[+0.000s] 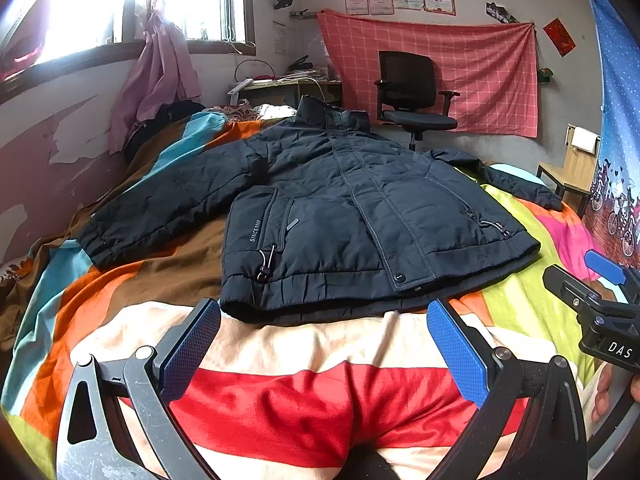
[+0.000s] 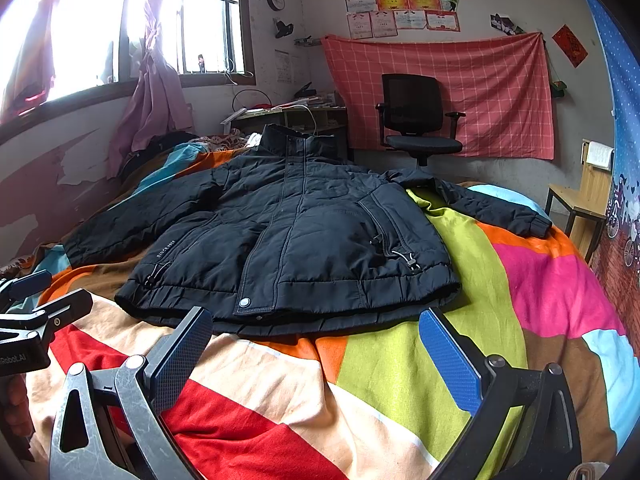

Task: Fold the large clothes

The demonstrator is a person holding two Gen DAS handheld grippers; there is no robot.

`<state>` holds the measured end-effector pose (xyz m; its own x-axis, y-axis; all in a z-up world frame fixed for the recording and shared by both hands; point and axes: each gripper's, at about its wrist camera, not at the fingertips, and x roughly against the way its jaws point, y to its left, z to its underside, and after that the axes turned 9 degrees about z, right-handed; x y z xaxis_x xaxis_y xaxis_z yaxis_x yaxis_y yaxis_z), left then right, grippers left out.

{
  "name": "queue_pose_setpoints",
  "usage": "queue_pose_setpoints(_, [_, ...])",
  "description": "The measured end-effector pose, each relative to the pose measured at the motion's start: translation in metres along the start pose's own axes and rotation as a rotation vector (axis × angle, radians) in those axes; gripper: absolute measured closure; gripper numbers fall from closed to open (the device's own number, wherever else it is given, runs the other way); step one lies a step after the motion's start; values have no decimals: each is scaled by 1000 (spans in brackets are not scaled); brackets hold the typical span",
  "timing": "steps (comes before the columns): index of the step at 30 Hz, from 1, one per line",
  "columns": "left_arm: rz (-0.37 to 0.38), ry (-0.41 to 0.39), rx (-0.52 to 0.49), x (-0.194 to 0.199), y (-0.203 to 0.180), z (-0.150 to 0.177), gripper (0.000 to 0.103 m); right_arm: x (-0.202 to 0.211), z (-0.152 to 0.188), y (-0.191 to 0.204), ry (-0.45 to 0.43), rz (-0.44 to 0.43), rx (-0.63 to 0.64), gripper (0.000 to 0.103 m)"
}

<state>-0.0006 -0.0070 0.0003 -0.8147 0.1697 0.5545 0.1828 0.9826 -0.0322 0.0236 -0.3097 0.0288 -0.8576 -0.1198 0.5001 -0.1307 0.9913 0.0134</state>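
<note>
While the jacket point(image 1: 340, 208) lies flat on the bedspread point(image 1: 280, 400), left gripper point(image 1: 324, 344) and right gripper point(image 2: 316, 348) hover spread.

A lived-in bedroom — a bed point(image 2: 500, 288) under a striped patchwork cover fills it. A cluttered desk point(image 2: 288, 114), an office chair point(image 2: 418, 120) and wall certificates point(image 2: 400, 4) stand beyond — a curtained window point(image 2: 208, 20) too.

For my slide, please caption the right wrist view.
Open right claw faces a dark jacket spread flat on the striped blanket.
</note>
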Motion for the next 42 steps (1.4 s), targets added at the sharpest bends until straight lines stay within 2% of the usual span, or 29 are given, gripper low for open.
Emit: queue_pose_setpoints(42, [5, -5, 1, -1, 0, -2, 2, 0, 0, 0, 0, 0, -1, 0])
